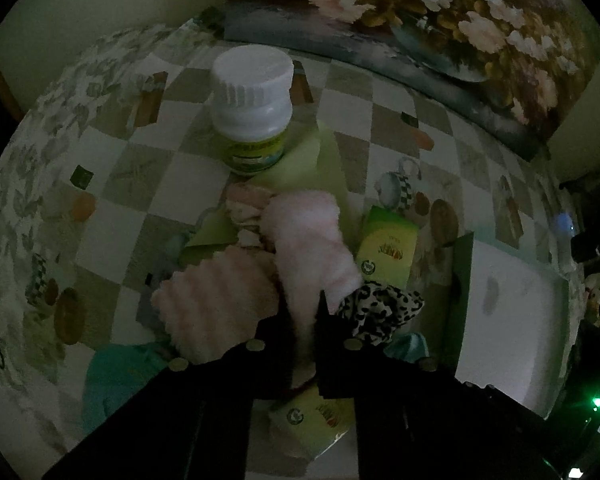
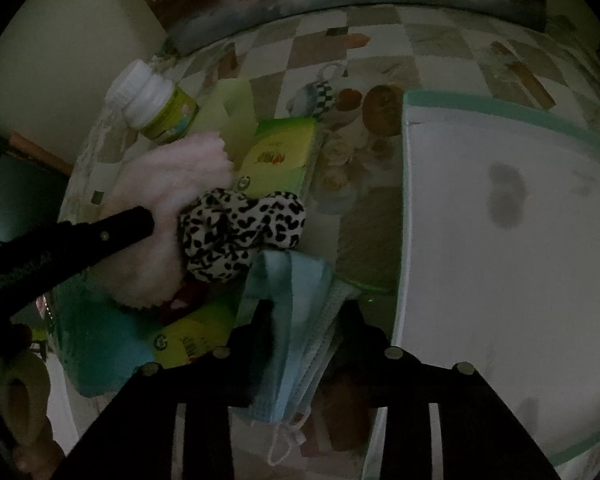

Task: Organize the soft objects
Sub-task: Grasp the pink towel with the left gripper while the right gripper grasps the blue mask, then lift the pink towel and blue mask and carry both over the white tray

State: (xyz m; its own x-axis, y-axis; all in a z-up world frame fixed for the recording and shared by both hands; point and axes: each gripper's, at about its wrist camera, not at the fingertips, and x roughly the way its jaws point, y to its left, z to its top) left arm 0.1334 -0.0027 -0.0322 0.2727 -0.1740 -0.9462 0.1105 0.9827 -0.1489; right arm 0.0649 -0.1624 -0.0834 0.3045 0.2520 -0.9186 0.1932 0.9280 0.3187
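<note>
In the left wrist view my left gripper [image 1: 304,320] is shut on a pink fluffy sock [image 1: 312,240] that lies in a heap of soft things on the checked tablecloth. A second pink fluffy sock [image 1: 216,300] lies just left of it, and a leopard-print scrunchie [image 1: 380,308] just right. In the right wrist view my right gripper [image 2: 308,320] is shut on a light blue face mask [image 2: 292,288], whose ear loops hang below the fingers. The scrunchie [image 2: 240,228] sits just beyond the mask. The left gripper's dark finger [image 2: 128,228] presses into the pink sock [image 2: 172,176].
A white box with a green rim [image 1: 508,312] [image 2: 500,240] stands to the right. A white-capped bottle [image 1: 252,108] stands behind the heap. Green packets [image 1: 388,244] [image 2: 280,156] and a teal cloth [image 1: 116,376] lie around it. A flower painting leans at the back.
</note>
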